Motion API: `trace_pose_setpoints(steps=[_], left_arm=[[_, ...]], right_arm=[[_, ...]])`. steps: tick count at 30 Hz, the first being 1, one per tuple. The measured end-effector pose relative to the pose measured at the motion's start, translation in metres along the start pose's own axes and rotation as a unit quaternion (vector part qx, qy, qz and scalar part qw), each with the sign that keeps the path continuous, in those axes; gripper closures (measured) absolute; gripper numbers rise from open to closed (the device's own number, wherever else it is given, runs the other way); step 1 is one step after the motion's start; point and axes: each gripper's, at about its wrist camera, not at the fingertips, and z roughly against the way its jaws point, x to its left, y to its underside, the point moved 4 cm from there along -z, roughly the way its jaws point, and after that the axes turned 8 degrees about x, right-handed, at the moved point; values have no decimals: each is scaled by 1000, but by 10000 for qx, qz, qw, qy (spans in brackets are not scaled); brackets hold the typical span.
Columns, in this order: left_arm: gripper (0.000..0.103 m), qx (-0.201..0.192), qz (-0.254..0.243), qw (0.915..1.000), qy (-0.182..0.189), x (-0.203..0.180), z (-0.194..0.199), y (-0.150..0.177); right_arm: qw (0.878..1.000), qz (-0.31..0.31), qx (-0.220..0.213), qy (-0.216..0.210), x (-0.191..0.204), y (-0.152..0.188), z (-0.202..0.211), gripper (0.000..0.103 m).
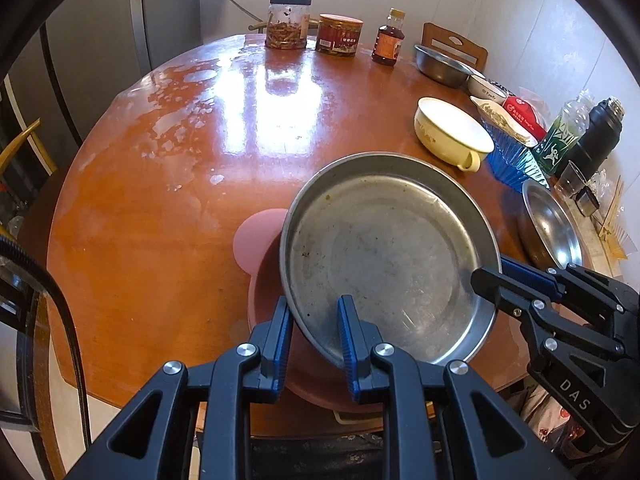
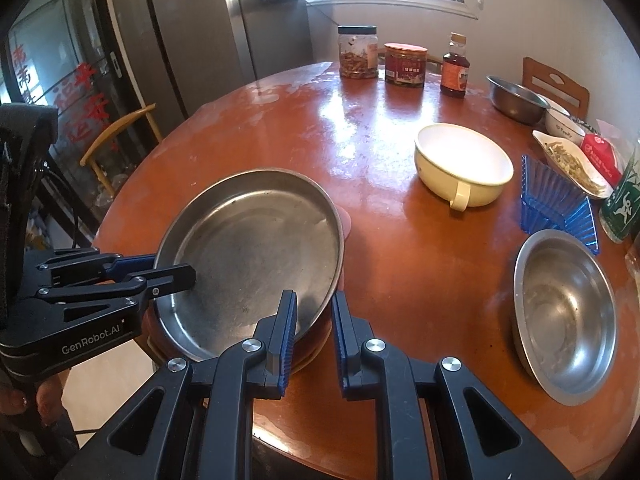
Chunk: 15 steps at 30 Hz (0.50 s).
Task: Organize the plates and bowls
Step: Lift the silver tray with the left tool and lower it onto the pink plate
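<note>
A large steel plate (image 1: 384, 256) (image 2: 248, 252) rests tilted on a pink bowl (image 1: 260, 236) at the table's near edge. My left gripper (image 1: 314, 312) (image 2: 176, 268) straddles the plate's near rim, one finger inside and one outside, with a gap around the rim. My right gripper (image 2: 314, 312) (image 1: 492, 276) straddles the plate's right rim in the same way, jaws apart. A cream enamel bowl with a handle (image 1: 452, 132) (image 2: 464, 164) stands behind. A steel bowl (image 2: 568, 316) (image 1: 552, 228) sits on the right.
At the table's far edge stand a jar (image 1: 288, 24), a red tin (image 1: 338, 36), a sauce bottle (image 1: 388, 40) and a steel basin (image 1: 440, 66). A blue tray (image 2: 556, 200), small dishes, a red packet and bottles crowd the right side.
</note>
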Motion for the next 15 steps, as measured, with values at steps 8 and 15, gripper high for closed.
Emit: trace_pose_setpoints(steps=[8, 15], left_arm=[[80, 61, 28, 10000, 7, 3, -1, 3], [80, 80, 86, 9999, 60, 5, -3, 5]], right_arm=[[9999, 88, 84, -46, 5, 2, -1, 83], [9998, 55, 138, -134, 3, 3, -1, 78]])
